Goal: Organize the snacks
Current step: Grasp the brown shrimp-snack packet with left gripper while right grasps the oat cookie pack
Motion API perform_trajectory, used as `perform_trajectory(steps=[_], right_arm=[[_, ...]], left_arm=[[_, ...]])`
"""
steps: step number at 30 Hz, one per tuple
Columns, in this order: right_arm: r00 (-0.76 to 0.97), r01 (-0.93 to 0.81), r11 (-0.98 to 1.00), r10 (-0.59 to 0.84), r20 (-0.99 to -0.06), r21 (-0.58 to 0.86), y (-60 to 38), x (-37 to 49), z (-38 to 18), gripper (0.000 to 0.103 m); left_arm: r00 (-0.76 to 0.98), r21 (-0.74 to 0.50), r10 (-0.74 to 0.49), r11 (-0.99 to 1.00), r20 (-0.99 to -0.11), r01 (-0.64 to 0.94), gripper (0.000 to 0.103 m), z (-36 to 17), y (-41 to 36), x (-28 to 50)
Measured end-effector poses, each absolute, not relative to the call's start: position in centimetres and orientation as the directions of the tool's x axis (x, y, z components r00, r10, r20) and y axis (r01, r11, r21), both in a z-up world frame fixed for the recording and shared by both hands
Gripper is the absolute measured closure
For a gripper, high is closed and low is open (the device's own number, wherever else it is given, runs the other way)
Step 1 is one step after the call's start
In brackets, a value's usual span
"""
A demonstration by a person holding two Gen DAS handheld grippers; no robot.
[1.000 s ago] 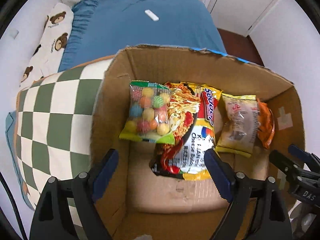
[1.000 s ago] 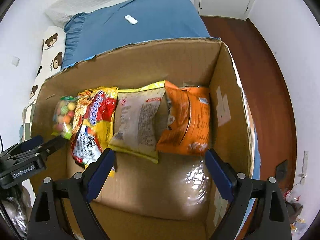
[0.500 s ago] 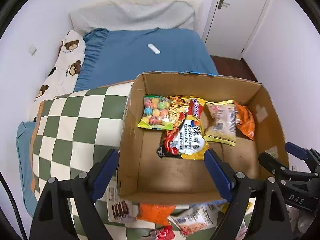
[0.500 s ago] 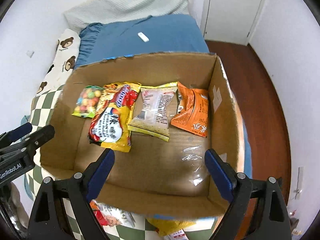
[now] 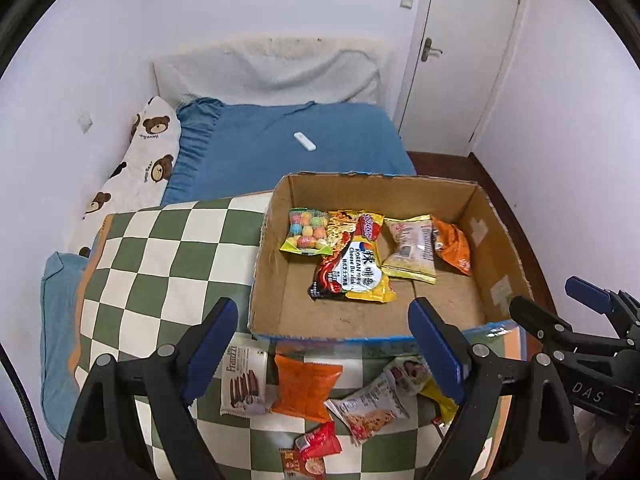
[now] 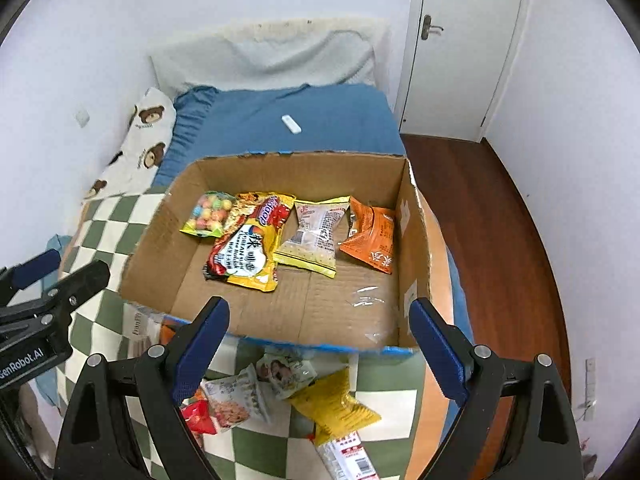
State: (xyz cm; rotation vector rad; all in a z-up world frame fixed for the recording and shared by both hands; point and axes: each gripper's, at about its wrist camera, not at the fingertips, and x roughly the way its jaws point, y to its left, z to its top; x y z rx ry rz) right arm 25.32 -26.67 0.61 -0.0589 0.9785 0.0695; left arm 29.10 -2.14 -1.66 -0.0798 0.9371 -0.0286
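Blue-padded, both the left claw (image 5: 322, 344) and right claw (image 6: 320, 346) hang released and empty above 6 or so loose packets (image 5: 306, 388) on the checkered blanket (image 5: 160, 256), while beyond them the cardboard box (image 6: 280, 322) already holds 4 snacks (image 6: 244, 252).

Cardboard box (image 6: 404, 248) front half bare (walls hem sides); snack packets (image 6: 256, 240) crowd back.

Red packet (image 5: 318, 441) partly under another at the bottom edge; biscuit pack (image 6: 138, 334) behind the box (image 6: 276, 342).
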Motion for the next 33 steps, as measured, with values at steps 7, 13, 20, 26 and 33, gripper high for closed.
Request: perform_trajectory(steps=[7, 13, 20, 26, 33], right_arm=[[0.603, -0.061, 0.998, 0.062, -0.795, 0.032, -27.2, 22.3, 2.7, 0.007], [0.476, -0.055, 0.980, 0.192, -0.858, 0.189, -27.3, 20.9, -2.0, 0.007], [0.239, 0.041, 0.918, 0.373, -0.896, 0.394, -26.9, 18.9, -12.9, 0.023], [0.140, 0.128, 0.895, 0.410, -0.901, 0.427, -25.2, 19.6, -18.2, 0.027], [0.100, 0.295, 0.884, 0.349, -0.932, 0.362, -22.3, 24.1, -22.6, 0.027]], left_arm=[[0.615, -0.065, -0.038, 0.998, -0.788, -0.022, 0.016, -1.3, -1.9, 26.3], [0.501, 0.007, 0.052, 0.996, -0.864, -0.091, 0.016, -6.9, 0.2, 23.8], [0.190, 0.044, 0.066, 0.992, -0.980, -0.119, 0.016, -19.1, 1.7, 19.7], [0.022, 0.014, 0.017, 0.994, -1.000, -0.109, 0.016, -26.7, 0.4, 18.4], [0.017, -0.010, -0.008, 0.993, -1.000, -0.120, 0.016, -28.1, 0.0, 18.4]])
